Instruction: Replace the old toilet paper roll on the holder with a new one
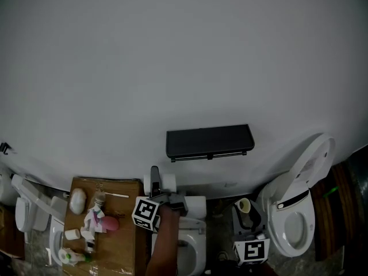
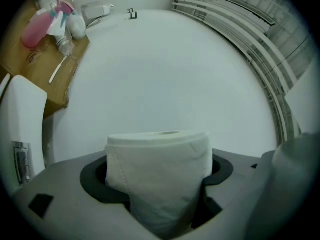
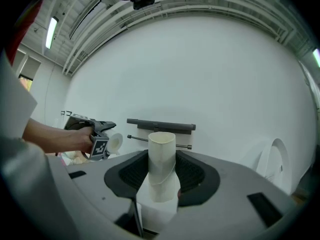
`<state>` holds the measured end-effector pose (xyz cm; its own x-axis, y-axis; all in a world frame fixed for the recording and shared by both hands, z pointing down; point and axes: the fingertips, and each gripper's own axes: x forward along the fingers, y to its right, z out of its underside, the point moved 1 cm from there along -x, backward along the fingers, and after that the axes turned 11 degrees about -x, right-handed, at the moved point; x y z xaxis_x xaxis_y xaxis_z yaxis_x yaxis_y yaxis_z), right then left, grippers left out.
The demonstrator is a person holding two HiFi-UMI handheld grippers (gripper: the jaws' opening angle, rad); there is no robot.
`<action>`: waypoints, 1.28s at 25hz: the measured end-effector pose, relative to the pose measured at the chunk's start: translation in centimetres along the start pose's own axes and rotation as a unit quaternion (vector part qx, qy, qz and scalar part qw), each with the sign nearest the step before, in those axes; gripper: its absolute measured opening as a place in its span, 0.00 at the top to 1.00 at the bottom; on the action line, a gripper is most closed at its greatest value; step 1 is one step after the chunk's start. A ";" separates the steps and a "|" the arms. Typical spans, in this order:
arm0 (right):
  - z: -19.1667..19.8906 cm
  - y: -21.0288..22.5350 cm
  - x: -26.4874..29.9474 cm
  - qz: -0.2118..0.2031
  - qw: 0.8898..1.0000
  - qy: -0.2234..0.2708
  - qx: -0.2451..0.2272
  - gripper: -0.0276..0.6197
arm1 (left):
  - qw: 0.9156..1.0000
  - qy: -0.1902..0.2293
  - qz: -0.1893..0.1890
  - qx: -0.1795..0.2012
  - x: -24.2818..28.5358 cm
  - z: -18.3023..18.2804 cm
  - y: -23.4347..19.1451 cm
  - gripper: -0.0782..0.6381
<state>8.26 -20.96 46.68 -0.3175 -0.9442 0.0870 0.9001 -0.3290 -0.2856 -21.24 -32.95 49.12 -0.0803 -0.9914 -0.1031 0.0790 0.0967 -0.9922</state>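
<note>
My left gripper [image 1: 163, 190] is shut on a full white toilet paper roll [image 1: 169, 182], which stands upright between the jaws in the left gripper view [image 2: 159, 170]. It hangs below and left of the black wall holder [image 1: 210, 141], whose thin rod [image 1: 210, 154] is bare. My right gripper [image 1: 248, 216] is shut on the old, empty cardboard tube [image 1: 244, 204], held upright further right and lower. The right gripper view shows that tube [image 3: 162, 160] in the jaws, with the holder [image 3: 161, 126] behind it and the left gripper [image 3: 98, 140] and its roll [image 3: 114, 142] at left.
A white toilet [image 1: 296, 211] with its lid raised stands at the right. Another white roll [image 1: 197, 206] rests on a second toilet [image 1: 192, 247] below the holder. On the brown cardboard box [image 1: 129, 246] at left lie a pink bottle [image 1: 108, 224] and several small toiletries.
</note>
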 end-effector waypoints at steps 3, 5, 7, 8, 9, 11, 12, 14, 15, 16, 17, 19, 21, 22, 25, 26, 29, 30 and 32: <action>0.5 0.3 0.2 0.003 1.000 -0.007 0.001 0.69 | 1.000 0.015 -0.001 -0.020 2.1 -0.6 -0.5 0.28; 0.8 0.5 0.2 0.005 1.000 -0.013 0.006 0.69 | 1.000 0.019 -0.002 -0.021 3.5 -1.0 -0.7 0.28; 1.1 0.7 0.3 0.008 1.000 -0.018 0.006 0.69 | 0.999 0.022 0.001 -0.030 4.8 -1.4 -0.8 0.28; 1.2 0.8 0.3 0.008 1.000 -0.019 0.005 0.69 | 0.999 0.024 0.003 -0.037 5.4 -1.5 -0.8 0.28; 1.3 0.9 0.4 0.009 1.000 -0.021 0.006 0.69 | 0.999 0.024 0.003 -0.042 6.0 -1.6 -0.9 0.28; 1.5 1.0 0.5 0.009 1.000 -0.026 0.008 0.69 | 0.999 0.022 0.003 -0.048 6.9 -1.5 -0.9 0.28; 1.7 1.1 0.6 0.009 1.000 -0.027 0.007 0.69 | 0.998 0.021 0.003 -0.052 7.3 -1.3 -0.8 0.28; 2.0 1.4 0.6 0.011 0.999 -0.031 0.003 0.69 | 0.998 0.022 0.005 -0.064 7.8 -1.0 -0.7 0.28; 2.0 1.5 0.7 0.012 0.999 -0.032 0.003 0.69 | 0.997 0.022 0.007 -0.070 8.0 -0.8 -0.7 0.28; 2.0 1.6 0.8 0.013 0.999 -0.031 0.004 0.69 | 0.997 0.020 0.008 -0.074 8.1 -0.5 -0.7 0.28; 1.9 1.6 0.9 0.013 1.000 -0.028 0.005 0.69 | 0.997 0.016 0.009 -0.076 8.3 -0.2 -0.7 0.28; 1.8 1.5 1.1 0.013 1.000 -0.021 0.007 0.69 | 0.997 0.006 0.008 -0.075 8.5 0.7 -0.7 0.28; 2.0 1.5 1.1 0.012 1.000 -0.023 0.011 0.69 | 0.997 -0.003 0.005 -0.080 8.5 1.9 -0.9 0.28; 2.2 1.5 1.1 0.013 0.999 -0.026 0.013 0.69 | 0.996 -0.007 0.004 -0.084 8.4 2.6 -1.0 0.28; 2.5 1.9 0.9 0.017 0.999 -0.030 0.016 0.69 | 0.995 -0.019 0.003 -0.097 8.2 4.6 -1.2 0.28; 2.5 2.1 0.8 0.018 0.999 -0.029 0.016 0.69 | 0.995 -0.023 0.004 -0.101 8.2 5.3 -1.2 0.28; 2.8 2.6 0.7 0.020 0.999 -0.028 0.014 0.69 | 0.993 -0.035 0.003 -0.111 8.3 7.5 -1.0 0.28; 2.8 2.7 0.7 0.021 0.999 -0.028 0.014 0.69 | 0.993 -0.039 0.003 -0.113 8.3 8.2 -1.0 0.28; 3.0 3.0 0.4 0.026 0.999 -0.029 0.018 0.69 | 0.992 -0.050 0.003 -0.114 8.3 9.7 -0.9 0.28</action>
<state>11.71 -22.35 48.69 -0.2533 -0.9587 0.1295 0.9254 -0.2792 -0.2562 -12.32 -42.09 49.86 0.0186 -0.9935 -0.1125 -0.1494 0.1085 -0.9828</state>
